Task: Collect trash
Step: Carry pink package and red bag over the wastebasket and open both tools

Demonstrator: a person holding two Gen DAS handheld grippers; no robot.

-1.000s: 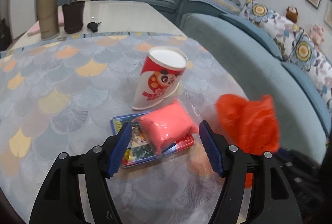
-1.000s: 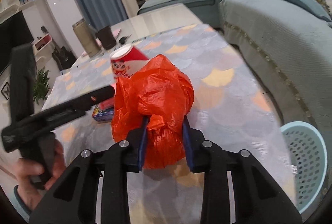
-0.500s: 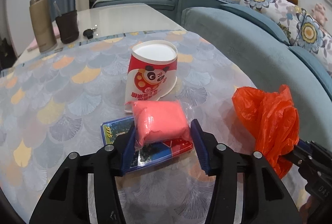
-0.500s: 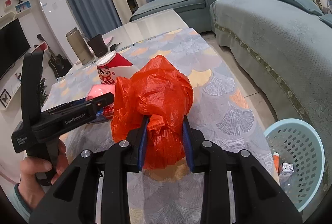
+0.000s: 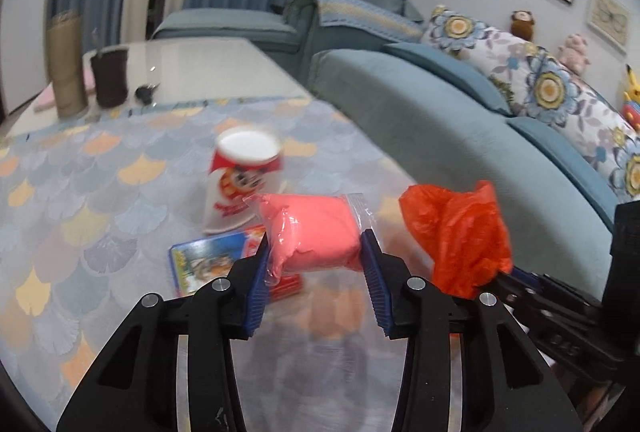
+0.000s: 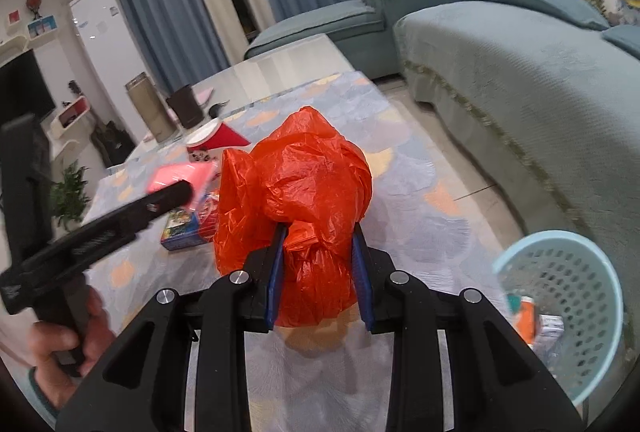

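The patterned surface [image 5: 80,191] carries a paper cup [image 5: 244,171] at twelve o'clock. The right gripper [image 6: 318,264] clamps the orange bag [image 6: 296,175]; a basket [image 6: 560,272] sits at four o'clock. The left gripper [image 5: 316,264], jaws just closed, pinches a pink packet [image 5: 312,228] raised above the surface.

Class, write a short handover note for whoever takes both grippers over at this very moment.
Left gripper: jaws have just closed on the pink plastic-wrapped packet, lifted off the table.
Right gripper: shut on the crumpled orange plastic bag.
On the patterned tablecloth: red-and-white paper cup and flat blue printed packet.
Light blue mesh basket on the floor already holds some trash.
Left: drop both held items, then cup and packet.
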